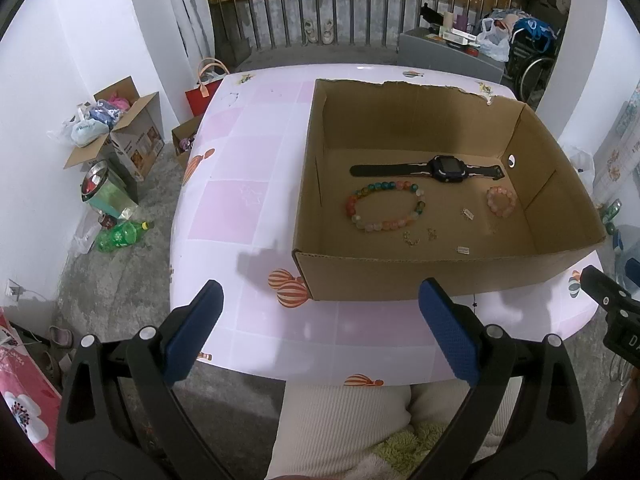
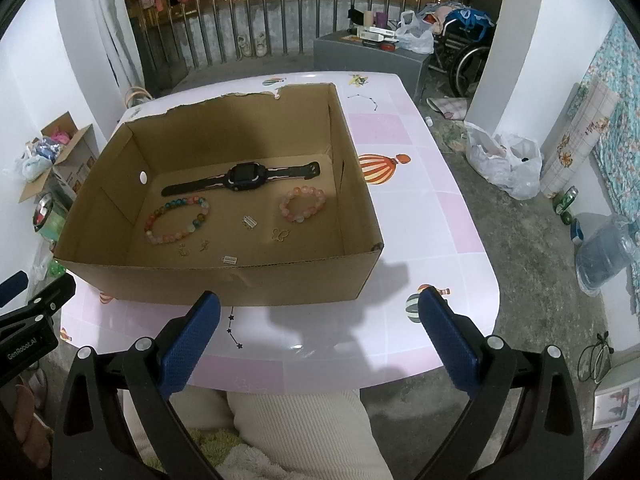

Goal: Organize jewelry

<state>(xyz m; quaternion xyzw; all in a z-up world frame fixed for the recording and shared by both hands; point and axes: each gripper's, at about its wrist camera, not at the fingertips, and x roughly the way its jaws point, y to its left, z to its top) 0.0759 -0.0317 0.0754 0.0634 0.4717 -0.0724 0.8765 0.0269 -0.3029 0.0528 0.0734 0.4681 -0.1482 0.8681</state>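
My left hand-held gripper (image 1: 320,300) is spread wide with nothing between its blue pads, hanging over the near edge of the worktop (image 1: 248,208), short of the box. My right hand-held gripper (image 2: 320,312) is the same: spread, empty, poised just in front of the box's near wall. I judge both are held back and open because no piece has been chosen yet; from here either can drop over the wall.

Next out is the cardboard box (image 1: 400,276), open-topped, sitting on the pink-checked worktop with its far rim torn ragged. All the jewelry I can see lies on its floor. A dark watch (image 1: 446,168) is stretched flat with its strap out straight near the far wall, probably because a long item fits best along that side. Nearer me, the multicoloured bead bracelet (image 1: 386,206) lies as an open loop on the left, and the smaller pink bead bracelet (image 1: 502,200) sits well apart to the right. Between and in front of them lie several small metal charms (image 2: 250,222), including a thin butterfly-shaped wire piece (image 2: 280,234); they are too small for me to say more.

The pieces do not touch one another, so the box already looks fairly sorted. Some thin dark marks on the worktop (image 2: 362,100) outside the box could be printed pattern or a fine chain; I cannot tell which.

The tiny charms lie flat against cardboard and would be the hardest thing to pinch with these broad pads.
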